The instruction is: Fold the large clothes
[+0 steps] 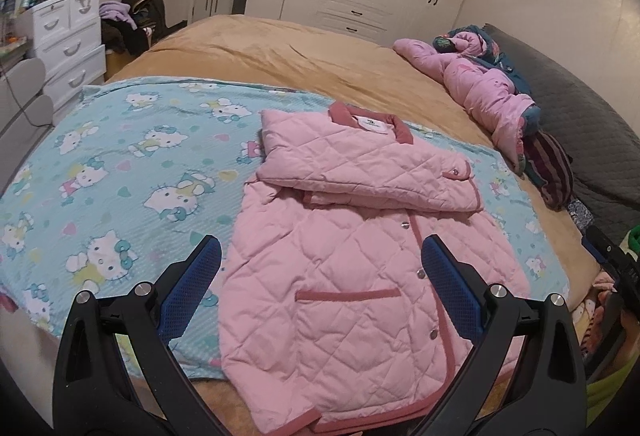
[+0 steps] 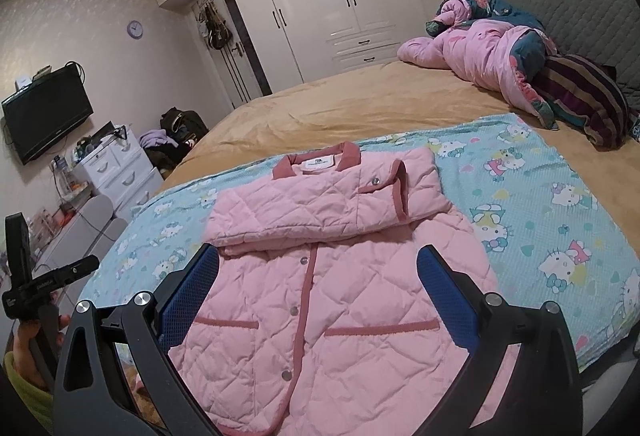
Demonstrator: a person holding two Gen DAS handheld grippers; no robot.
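A pink quilted jacket [image 1: 352, 276] lies front-up on a light blue Hello Kitty blanket [image 1: 120, 172] on the bed, with both sleeves folded across its chest. It also shows in the right wrist view [image 2: 320, 300]. My left gripper [image 1: 322, 256] is open and empty, held above the jacket's lower half. My right gripper [image 2: 318, 264] is open and empty, held above the jacket's middle. Both hover near the jacket's hem end; neither touches it.
The blanket [image 2: 540, 204] lies on a tan bedspread [image 1: 300, 52]. A bundle of pink and blue bedding [image 1: 480, 84] and a striped cloth [image 2: 580, 96] lie near the grey headboard [image 2: 568, 4]. A white drawer unit [image 1: 68, 44] and clothes pile stand left. The other gripper [image 2: 36, 288] shows at the left edge.
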